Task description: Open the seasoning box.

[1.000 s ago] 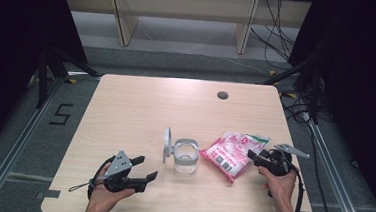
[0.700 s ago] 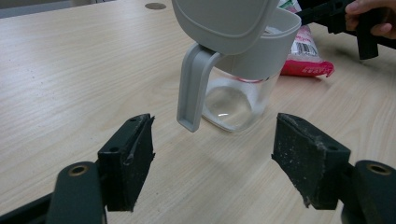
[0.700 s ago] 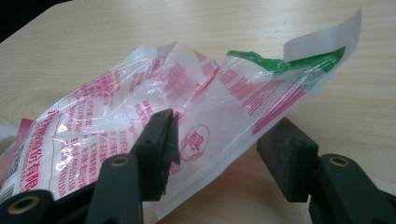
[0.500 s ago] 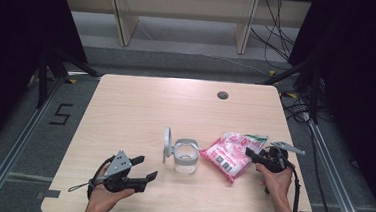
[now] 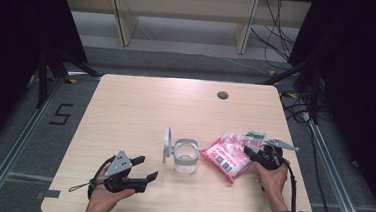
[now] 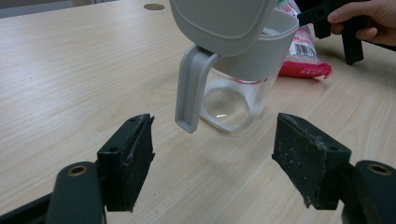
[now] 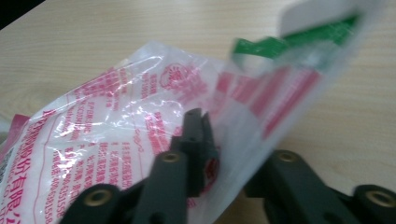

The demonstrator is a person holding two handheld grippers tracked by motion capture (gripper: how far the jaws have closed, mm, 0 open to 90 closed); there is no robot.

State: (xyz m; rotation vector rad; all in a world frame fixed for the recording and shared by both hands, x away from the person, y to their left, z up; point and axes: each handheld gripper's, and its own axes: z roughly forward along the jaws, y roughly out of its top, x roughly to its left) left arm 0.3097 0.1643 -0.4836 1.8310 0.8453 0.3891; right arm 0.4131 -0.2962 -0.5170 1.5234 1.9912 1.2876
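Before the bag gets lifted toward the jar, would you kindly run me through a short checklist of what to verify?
1. Right gripper jaws closed on the pink-printed plastic bag, having just been closing: ok.
2. Grip firm enough to lift: cannot tell.
3. Clear glass jar with grey handle upright: ok.
4. Grey hinged lid swung open: ok.
5. Left gripper open, jar apart from its jaws: ok.
6. Bag already opened: cannot tell.
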